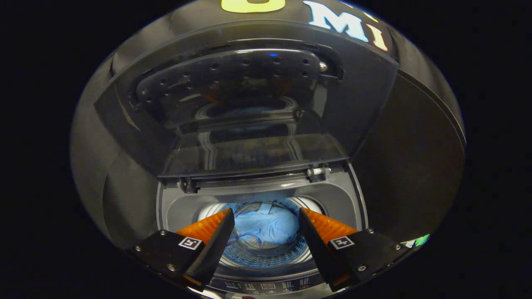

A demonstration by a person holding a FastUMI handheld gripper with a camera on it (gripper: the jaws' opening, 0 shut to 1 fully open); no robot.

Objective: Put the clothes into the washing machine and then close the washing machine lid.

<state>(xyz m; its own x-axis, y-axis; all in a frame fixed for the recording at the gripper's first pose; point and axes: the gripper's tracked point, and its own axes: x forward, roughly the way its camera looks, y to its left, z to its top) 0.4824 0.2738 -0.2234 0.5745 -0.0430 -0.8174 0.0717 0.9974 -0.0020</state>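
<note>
The fingers (266, 216) stand apart above the washing machine drum (266, 255). A light blue garment (266, 226) lies inside. The lid (249, 112) stands upright.

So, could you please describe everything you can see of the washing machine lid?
The lid stands raised, hinged along the back rim of the top-loading washing machine. It looks like dark, glossy, see-through plastic or glass in a darker frame, with a perforated panel near its upper part and reflections below. Two hinge fittings hold its lower edge. Nothing else touches it; the open claw sits apart, over the drum holding blue clothes.
</note>
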